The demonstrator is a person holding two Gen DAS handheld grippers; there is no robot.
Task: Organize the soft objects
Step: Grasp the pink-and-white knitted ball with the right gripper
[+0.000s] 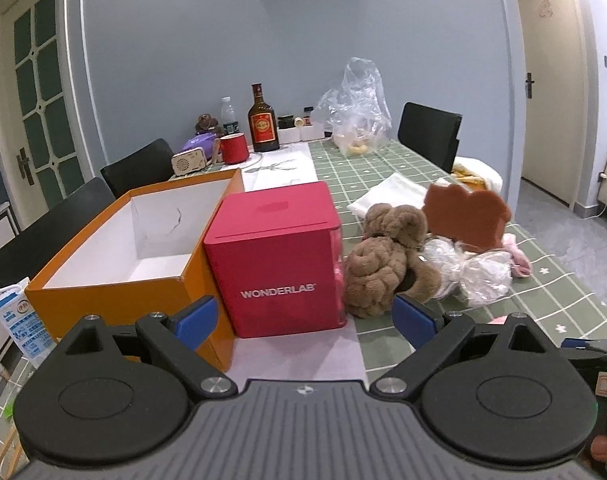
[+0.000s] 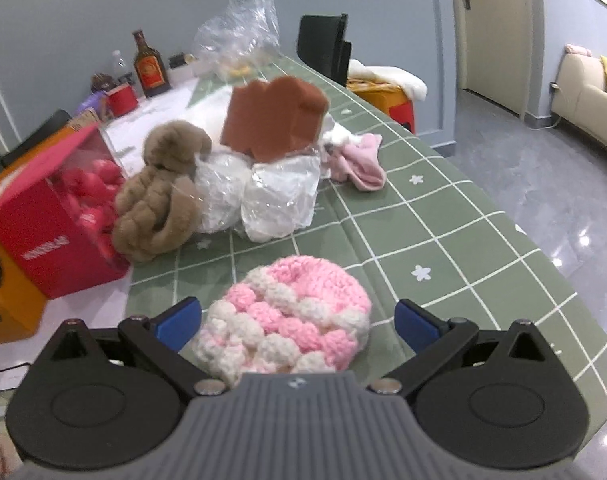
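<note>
A pink and white knitted hat point(image 2: 291, 320) lies on the green checked tablecloth point(image 2: 443, 216), between the spread blue fingers of my right gripper point(image 2: 297, 322), which is open around it. Beyond it lie a brown fluffy plush point(image 2: 159, 192) point(image 1: 383, 264), clear-wrapped white bundles point(image 2: 271, 196) point(image 1: 475, 272), a brown sponge point(image 2: 275, 120) point(image 1: 467, 212) and a pink cloth point(image 2: 361, 164). My left gripper point(image 1: 303, 320) is open and holds nothing, in front of a red WONDERLAB box point(image 1: 279, 260). An open orange box point(image 1: 115, 300) with a white inside stands to its left.
A bottle point(image 1: 263, 120), a red mug point(image 1: 234, 148), a small radio point(image 1: 189, 160) and a clear plastic bag point(image 1: 357, 108) stand at the table's far end. Black chairs point(image 1: 429, 132) flank the table. A milk carton point(image 1: 21, 324) stands at the near left.
</note>
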